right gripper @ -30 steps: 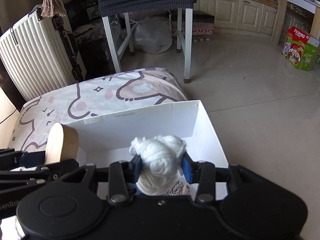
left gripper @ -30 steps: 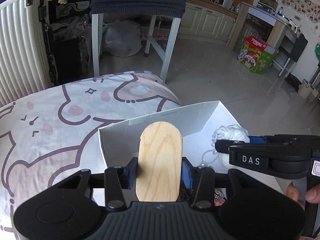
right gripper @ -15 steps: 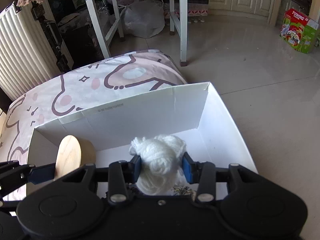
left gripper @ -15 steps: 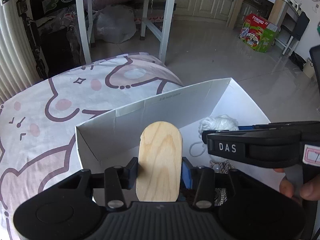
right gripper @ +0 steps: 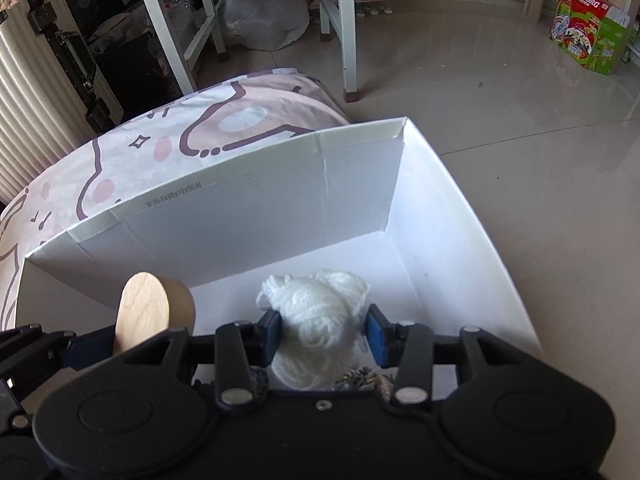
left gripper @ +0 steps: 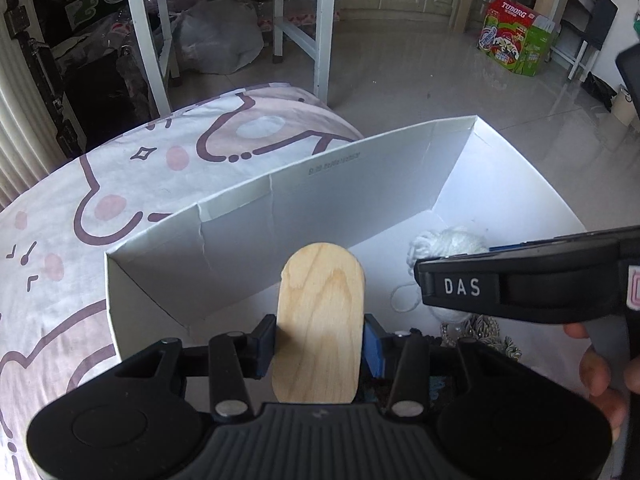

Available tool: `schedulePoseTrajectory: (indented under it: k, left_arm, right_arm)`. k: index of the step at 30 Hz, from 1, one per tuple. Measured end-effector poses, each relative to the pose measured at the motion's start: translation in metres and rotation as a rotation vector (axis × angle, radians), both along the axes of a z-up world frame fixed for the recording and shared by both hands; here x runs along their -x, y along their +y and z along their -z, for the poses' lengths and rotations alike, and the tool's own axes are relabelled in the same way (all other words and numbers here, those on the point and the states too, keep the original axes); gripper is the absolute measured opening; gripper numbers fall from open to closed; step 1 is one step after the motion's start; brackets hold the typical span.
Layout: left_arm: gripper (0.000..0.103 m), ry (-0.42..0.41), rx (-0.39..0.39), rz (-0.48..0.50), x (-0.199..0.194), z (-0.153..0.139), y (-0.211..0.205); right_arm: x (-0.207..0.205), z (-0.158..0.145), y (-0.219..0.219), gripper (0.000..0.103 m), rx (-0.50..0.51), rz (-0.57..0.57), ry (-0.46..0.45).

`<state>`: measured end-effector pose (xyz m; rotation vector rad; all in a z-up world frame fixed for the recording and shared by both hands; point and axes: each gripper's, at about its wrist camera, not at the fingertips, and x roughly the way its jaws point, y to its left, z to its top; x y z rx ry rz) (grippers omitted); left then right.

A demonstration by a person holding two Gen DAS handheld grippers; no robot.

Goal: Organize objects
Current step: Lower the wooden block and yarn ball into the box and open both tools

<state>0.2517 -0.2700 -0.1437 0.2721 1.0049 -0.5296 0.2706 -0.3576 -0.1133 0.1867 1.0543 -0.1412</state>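
Observation:
A white cardboard box (left gripper: pixel 328 196) stands open on a cartoon-print bed cover; it also shows in the right wrist view (right gripper: pixel 256 216). My left gripper (left gripper: pixel 320 344) is shut on a wooden oval block (left gripper: pixel 320 320), held inside the box near its left side; the block also shows in the right wrist view (right gripper: pixel 148 312). My right gripper (right gripper: pixel 322 334) is shut on a ball of white yarn (right gripper: pixel 316 320), held low inside the box. The yarn also shows in the left wrist view (left gripper: pixel 448 244), behind the right gripper's body.
Braided cords lie on the box floor under the grippers (left gripper: pixel 484 332). The bed cover (left gripper: pixel 120 184) reaches left of the box. Beyond are white table legs (right gripper: pixel 348 28), a plastic bag (right gripper: pixel 264 16), a radiator (right gripper: pixel 24 92), a Tuborg carton (right gripper: pixel 588 28) and tiled floor.
Both grippers have moved forward and down into the box with their loads. The box walls look larger and closer. Both grips are unchanged.

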Motion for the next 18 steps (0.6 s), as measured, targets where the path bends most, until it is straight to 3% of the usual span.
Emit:
schedulePoseTrajectory:
  k: [4, 6, 8, 16, 18]
  left_arm:
    - [0.046, 0.003, -0.015, 0.003, 0.000, 0.006, -0.002]
    - [0.048, -0.003, -0.016, -0.004, 0.001, 0.005, -0.002]
    - [0.056, -0.003, -0.012, -0.004, 0.000, 0.004, -0.001]
    - [0.057, -0.028, -0.002, 0.002, 0.007, -0.012, 0.004]
    - [0.058, -0.047, 0.002, -0.002, 0.011, -0.020, 0.008]
  right_arm:
    - [-0.001, 0.006, -0.004, 0.053, -0.006, 0.011, 0.005]
    - [-0.001, 0.007, -0.005, 0.062, 0.003, 0.022, 0.005]
    - [0.000, 0.006, -0.006, 0.063, -0.001, 0.020, 0.004]
    - [0.004, -0.009, -0.005, 0.066, -0.001, 0.009, -0.029]
    - [0.009, -0.018, -0.006, 0.075, -0.014, 0.015, -0.058]
